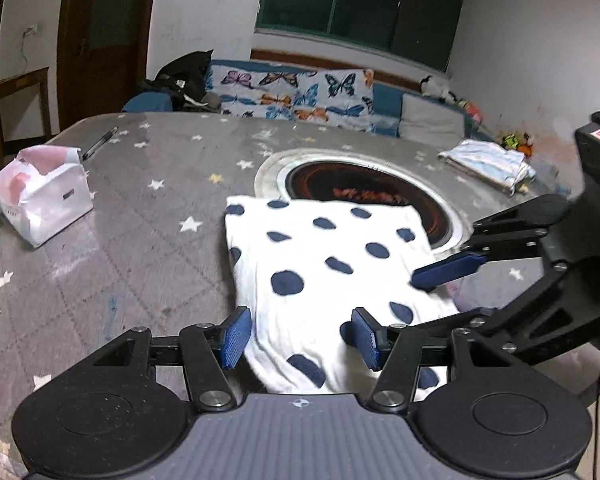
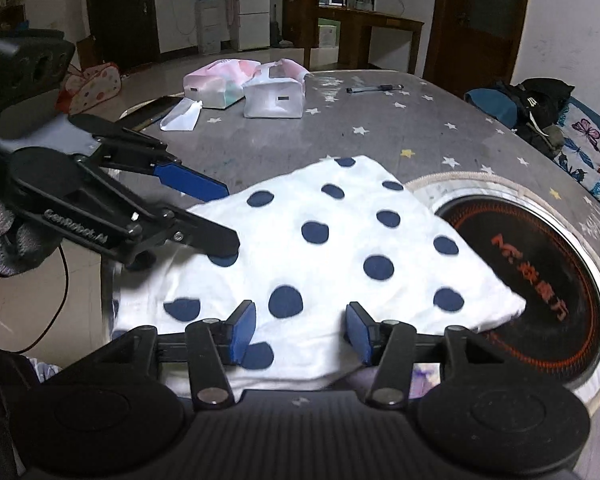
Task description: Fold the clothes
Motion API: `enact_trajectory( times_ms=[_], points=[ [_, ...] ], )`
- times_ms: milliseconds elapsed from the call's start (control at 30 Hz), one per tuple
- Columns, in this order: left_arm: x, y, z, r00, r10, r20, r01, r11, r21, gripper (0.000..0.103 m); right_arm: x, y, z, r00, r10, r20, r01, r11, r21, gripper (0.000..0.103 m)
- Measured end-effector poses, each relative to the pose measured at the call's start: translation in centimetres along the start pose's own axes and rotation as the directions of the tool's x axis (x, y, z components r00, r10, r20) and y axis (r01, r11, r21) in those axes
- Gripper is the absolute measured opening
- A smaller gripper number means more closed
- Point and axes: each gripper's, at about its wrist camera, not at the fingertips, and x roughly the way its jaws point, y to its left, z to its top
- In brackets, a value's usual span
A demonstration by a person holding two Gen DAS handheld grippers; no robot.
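My grey star-print table (image 2: pixel 400 136), inset round burner (image 2: pixel 540 280), polka-dot garment (image 2: pixel 340 248), folded striped cloth (image 1: pixel 488 164), two plastic bags (image 2: pixel 244 88), pen (image 2: pixel 374 89).

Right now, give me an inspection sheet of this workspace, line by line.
Surface: grey star-print table cover with a round inset burner.
Job's things: white polka-dot garment, partly folded, its far corner overlapping the burner; a folded striped cloth set aside.
Clutter: two pale plastic bags, a pen, a flat white packet.
Grippers: left gripper open over the garment's near edge; right gripper open, garment between its fingers.
Cables: one black cable hanging under the left gripper.
Surroundings: butterfly-print sofa, fridge, wooden doors, dark window.
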Motion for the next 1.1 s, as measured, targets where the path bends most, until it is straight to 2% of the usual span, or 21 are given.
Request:
enact_trajectory(
  times_ms=[300, 567, 633, 900, 1033, 1100],
  points=[
    [0.2, -0.4, 0.1, 0.999, 0.043, -0.012, -0.043, 0.999, 0.018, 0.060, -1.4, 0.6, 0.8, 0.998, -0.014, 0.059, 0.014, 1.000, 0.001, 0.051],
    [0.0, -1.1, 0.2, 0.997, 0.071, -0.016, -0.071, 0.997, 0.041, 0.062, 0.1, 0.7, -0.3, 0.999, -0.008, 0.031, 0.007, 0.999, 0.039, 0.053],
    [0.0, -1.2, 0.2, 0.996, 0.085, -0.017, -0.084, 0.995, 0.046, 0.063, -0.3, 0.7, -0.3, 0.999, -0.022, 0.038, 0.021, 0.999, 0.042, 0.059],
    [-0.1, -2.1, 0.1, 0.990, 0.137, -0.019, -0.135, 0.988, 0.076, 0.072, -0.5, 0.5, -0.9, 0.998, -0.037, 0.046, 0.033, 0.997, 0.075, 0.060],
    [-0.2, -2.4, 0.0, 0.989, 0.149, -0.021, -0.146, 0.985, 0.091, 0.076, -0.5, 0.3, -1.2, 0.997, -0.051, 0.053, 0.045, 0.994, 0.103, 0.066],
    [-0.5, -2.2, 0.0, 0.988, 0.153, -0.016, -0.151, 0.985, 0.084, 0.078, -0.7, 0.3, -1.3, 0.996, -0.060, 0.059, 0.054, 0.992, 0.111, 0.072]
  ],
)
